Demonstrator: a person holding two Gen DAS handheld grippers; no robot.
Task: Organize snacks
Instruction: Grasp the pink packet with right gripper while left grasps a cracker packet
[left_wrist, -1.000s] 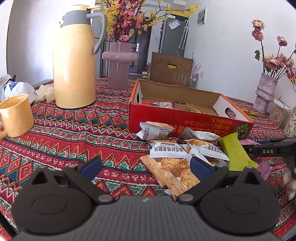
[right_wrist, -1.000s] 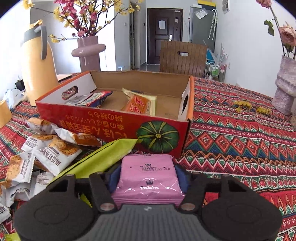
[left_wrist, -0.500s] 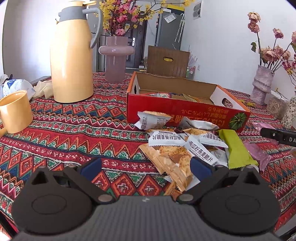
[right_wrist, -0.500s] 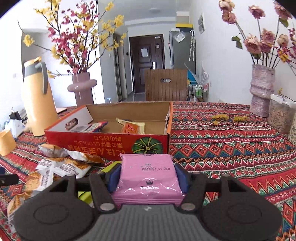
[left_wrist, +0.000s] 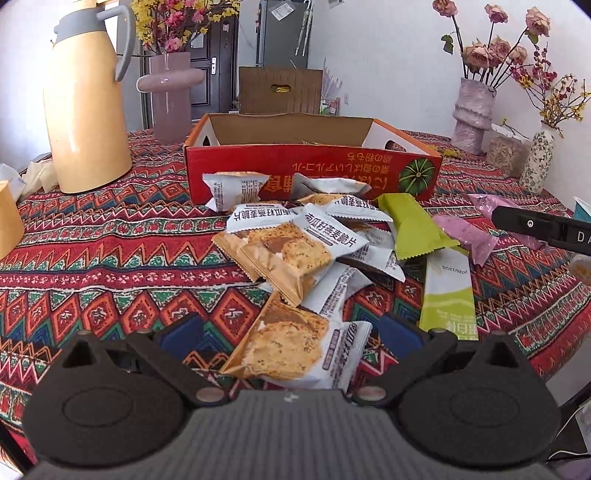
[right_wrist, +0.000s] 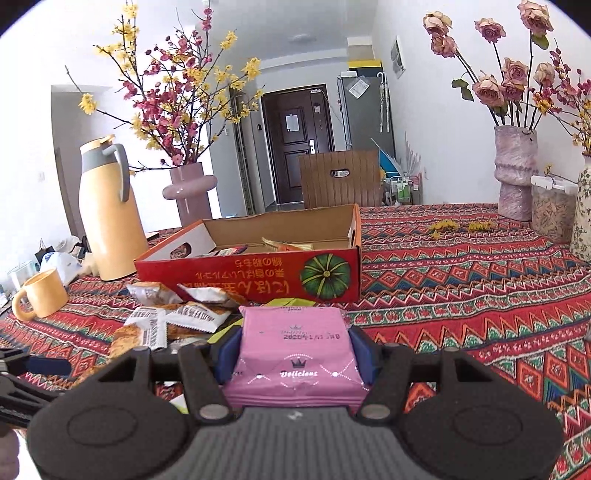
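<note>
Holding the pink packet crosswise in my right gripper; both blue pads press its short sides, so the jaws are closed on it at a middling width and it sits flat, printed face up. The key relation: the red cardboard box lies straight ahead of those jaws, a little left of centre, near wall facing me, open top up. The box's long axis runs across my line of approach, so I judge the packet needs to clear the near wall and go down inside, where a few wrappers already lie by the far wall. The right hand is clearly the nearer one to the box's pumpkin-print corner.

My left gripper stands open, pads well apart, nothing pressed. A cracker packet lies between them on the tablecloth, long axis tilted roughly along the fingers, top of the loose pile that spreads from here to the box's near wall. Green packet and another pink one lie on the pile's right side. From the left view the right gripper's black finger pokes in at the right edge.

My call: right drops first, left closes on the cracker packet after.
</note>
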